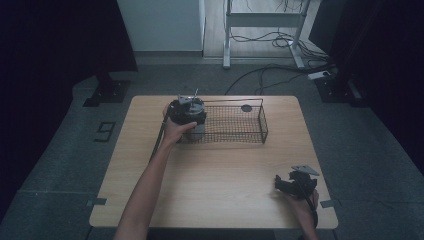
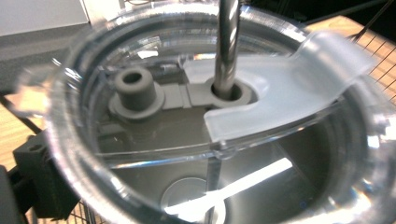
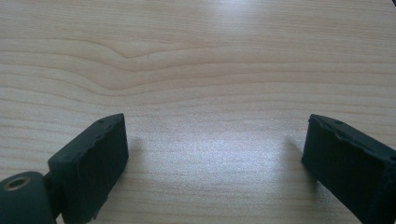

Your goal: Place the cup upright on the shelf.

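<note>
Closest to the left gripper's camera is a clear plastic lid [image 2: 219, 121], its rim blurred, with a frosted flap, a grey stopper, and a metal straw [image 2: 228, 46] passing down through its hole. It caps a tumbler [image 1: 196, 129] directly below the left gripper [image 1: 187, 111], at the near-left corner of the wire basket [image 1: 250, 131]. Whether that gripper is clamped on the cup or merely over it cannot be told; its jaws are hidden. Judging by this, the cup is being set into or lifted from the basket, and the move is mid-way. The right gripper [image 1: 292, 184] rests idle on the wooden table [image 3: 196, 60], jaws wide apart, holding nothing, well away from the basket.
</note>
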`<state>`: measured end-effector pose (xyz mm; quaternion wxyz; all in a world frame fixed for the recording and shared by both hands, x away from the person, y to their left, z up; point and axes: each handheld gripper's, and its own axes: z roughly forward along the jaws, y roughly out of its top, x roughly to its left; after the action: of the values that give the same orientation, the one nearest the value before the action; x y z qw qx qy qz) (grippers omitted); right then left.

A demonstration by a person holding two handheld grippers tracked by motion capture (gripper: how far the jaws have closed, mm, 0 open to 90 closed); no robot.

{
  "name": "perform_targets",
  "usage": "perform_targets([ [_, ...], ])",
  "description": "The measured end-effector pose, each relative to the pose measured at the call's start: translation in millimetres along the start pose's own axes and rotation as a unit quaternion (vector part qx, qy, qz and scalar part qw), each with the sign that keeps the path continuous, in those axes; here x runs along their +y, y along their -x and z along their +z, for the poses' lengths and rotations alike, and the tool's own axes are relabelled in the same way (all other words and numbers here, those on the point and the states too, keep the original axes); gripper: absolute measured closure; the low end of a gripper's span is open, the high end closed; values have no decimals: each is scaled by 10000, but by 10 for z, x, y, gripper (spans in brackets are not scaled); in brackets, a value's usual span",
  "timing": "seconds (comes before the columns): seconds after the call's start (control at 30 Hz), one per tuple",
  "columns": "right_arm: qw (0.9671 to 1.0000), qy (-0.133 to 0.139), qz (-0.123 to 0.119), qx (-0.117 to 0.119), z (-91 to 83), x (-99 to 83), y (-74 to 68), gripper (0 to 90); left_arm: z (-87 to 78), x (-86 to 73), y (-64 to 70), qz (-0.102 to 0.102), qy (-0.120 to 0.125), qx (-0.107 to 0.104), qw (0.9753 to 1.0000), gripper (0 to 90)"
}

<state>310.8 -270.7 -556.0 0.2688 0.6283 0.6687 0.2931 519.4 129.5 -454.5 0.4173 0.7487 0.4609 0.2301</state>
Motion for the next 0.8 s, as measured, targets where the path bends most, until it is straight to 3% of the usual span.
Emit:
perform_targets([
  [0.37,10000,0,0,-7,0,0,-1,67,-306,28,11,165,285,-117,9994,0],
  [0.8,10000,-5,9,-11,-1,0,-3,68,-512,-18,44,118,232,-233,9994,0],
])
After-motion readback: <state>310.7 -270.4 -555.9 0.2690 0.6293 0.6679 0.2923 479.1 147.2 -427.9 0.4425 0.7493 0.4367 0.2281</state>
